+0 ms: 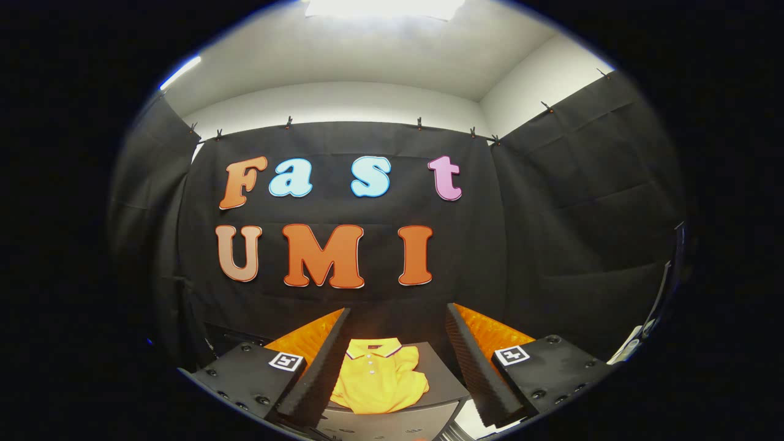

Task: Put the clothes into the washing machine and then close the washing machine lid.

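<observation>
A small yellow polo shirt with a collar and buttons lies crumpled on a dark flat surface below the gripper. My gripper is open, its two fingers spread wide to either side of the shirt as seen from above. The shirt sits between the fingers, lower down and apart from them. Nothing is held. A grey edge shows under the front of the dark surface; I cannot tell what it belongs to.
Black cloth walls close the booth behind and to the right. A pale object sits low at the far right by the wall. A bright ceiling light shines overhead.
</observation>
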Demonstrator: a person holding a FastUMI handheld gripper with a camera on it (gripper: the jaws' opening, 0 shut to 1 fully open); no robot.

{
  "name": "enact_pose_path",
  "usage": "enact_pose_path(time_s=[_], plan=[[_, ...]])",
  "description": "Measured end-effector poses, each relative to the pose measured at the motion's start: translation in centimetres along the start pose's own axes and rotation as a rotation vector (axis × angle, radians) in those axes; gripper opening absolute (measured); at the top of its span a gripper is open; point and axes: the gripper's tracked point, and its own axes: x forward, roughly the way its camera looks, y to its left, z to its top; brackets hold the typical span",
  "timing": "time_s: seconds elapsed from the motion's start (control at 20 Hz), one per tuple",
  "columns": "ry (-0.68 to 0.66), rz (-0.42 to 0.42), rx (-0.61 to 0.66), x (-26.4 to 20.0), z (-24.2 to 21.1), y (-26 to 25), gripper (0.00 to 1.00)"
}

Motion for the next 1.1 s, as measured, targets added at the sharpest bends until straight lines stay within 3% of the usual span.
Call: enact_pose_path(time_s=[0.25,0.8,1.1], plan=[[0.044,0.044,-0.012,3.7,-1.2,1.7,0.98],[0.278,0.137,-0.027,16.0,-7.5,6.1,0.98],[0.471,0.188,0.028,21.4,-14.8,8.5,0.97]])
